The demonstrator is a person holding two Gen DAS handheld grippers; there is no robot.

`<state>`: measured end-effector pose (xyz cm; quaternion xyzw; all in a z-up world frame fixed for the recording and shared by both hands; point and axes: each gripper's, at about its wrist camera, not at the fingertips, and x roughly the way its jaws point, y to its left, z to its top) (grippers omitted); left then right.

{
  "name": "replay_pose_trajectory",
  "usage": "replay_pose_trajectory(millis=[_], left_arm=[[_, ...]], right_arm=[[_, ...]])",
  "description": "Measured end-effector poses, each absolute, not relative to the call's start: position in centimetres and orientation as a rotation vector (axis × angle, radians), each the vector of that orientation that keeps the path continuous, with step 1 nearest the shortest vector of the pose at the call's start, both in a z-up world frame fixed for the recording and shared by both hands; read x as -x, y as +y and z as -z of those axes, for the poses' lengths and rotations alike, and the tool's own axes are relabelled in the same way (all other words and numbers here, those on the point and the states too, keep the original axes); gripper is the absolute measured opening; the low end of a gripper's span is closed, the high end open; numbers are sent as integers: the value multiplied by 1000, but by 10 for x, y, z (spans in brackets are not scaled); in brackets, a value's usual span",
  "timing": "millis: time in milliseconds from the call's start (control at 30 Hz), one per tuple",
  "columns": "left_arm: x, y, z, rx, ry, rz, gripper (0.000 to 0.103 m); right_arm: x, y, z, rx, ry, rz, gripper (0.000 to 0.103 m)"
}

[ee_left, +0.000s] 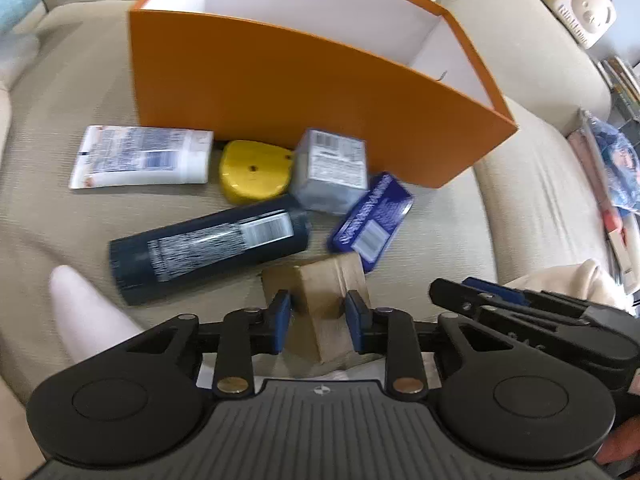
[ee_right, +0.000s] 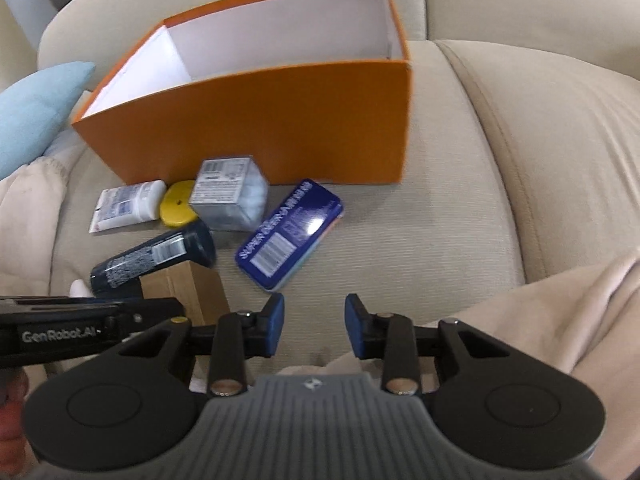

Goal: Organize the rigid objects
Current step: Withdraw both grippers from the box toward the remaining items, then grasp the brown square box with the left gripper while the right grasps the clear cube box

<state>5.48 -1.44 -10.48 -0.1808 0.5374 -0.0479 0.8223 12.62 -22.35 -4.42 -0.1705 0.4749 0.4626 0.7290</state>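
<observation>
Only leftward: speaker (ee_left: pixel 585 8) (books too)

Both grippers (ee_left: pixel 318 322) (ee_right: pixel 315 322) (seemingly) part-open.

My left tongs (ee_left: pixel 318 322) hide the cardboard box's (ee_left: pixel 332 284) lower part. Label print on the dark bottle (ee_left: pixel 208 248), at ten o'clock from it, blurs unreadably.

Readable print: 2 clear items; the rest blurred

"GenRobot.AI" in pale letters on the side of the left gripper (ee_right: pixel 236 302); "SUPER" begins the white line on the blue tin (ee_right: pixel 290 236), its remainder unclear; "Rilakkuma"-like lettering on the cream bear-faced box (ee_left: pixel 582 12), too blurred to confirm.
</observation>
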Motion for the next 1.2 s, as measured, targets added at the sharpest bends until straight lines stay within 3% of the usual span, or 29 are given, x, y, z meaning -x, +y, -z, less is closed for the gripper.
replay_pose_trajectory(millis=[333, 367, 400, 467, 667, 867, 933, 1000, 1200], left_arm=[[-71, -49, 101, 317, 1125, 249, 28], [-70, -50, 100, 289, 1127, 243, 36], [-68, -51, 100, 259, 1129, 232, 52], [-63, -56, 99, 218, 1111, 212, 68], [-61, -53, 111, 173, 1138, 168, 79], [-67, -45, 126, 274, 1148, 200, 80], [-68, -42, 130, 306, 1149, 212, 78], [-71, -42, 133, 337, 1157, 227, 69], [-66, -41, 125, 313, 1136, 222, 67]], right_arm=[[-141, -231, 45, 370, 1050, -952, 34], [-143, -232, 45, 368, 1051, -946, 34], [-144, -232, 45, 366, 1050, -942, 34], [-146, -233, 45, 360, 1053, -935, 34], [-144, -231, 48, 370, 1047, -931, 34], [-145, -232, 48, 362, 1045, -926, 34], [-145, -232, 49, 365, 1044, -920, 33], [-146, -232, 50, 364, 1046, -918, 32], [-145, -230, 49, 370, 1041, -911, 31]])
